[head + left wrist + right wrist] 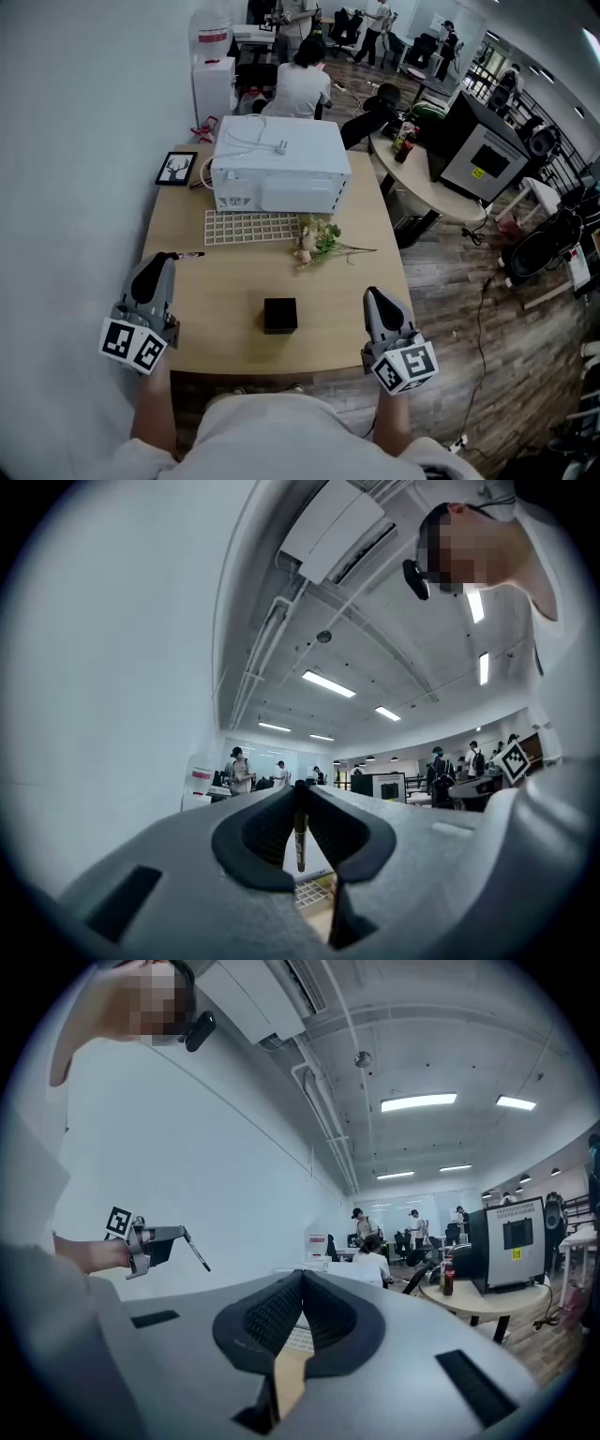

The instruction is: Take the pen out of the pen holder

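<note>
The black cube pen holder [280,315] stands near the table's front edge, between my two grippers. My left gripper [169,256] is raised at the table's left side and is shut on a thin dark pen [190,254] that sticks out to the right of its tips. In the left gripper view the pen [300,841] hangs pinched between the closed pads [281,822]. My right gripper [371,292] hovers to the right of the holder, shut with nothing in it [302,1277]. The right gripper view also shows the left gripper [155,1241] holding the pen [197,1249] in the air.
A white microwave [279,164] stands at the back of the wooden table [225,291], with a white grid tray [251,227] and a flower sprig [321,240] in front of it. A framed picture [176,168] lies back left. A white wall runs along the left.
</note>
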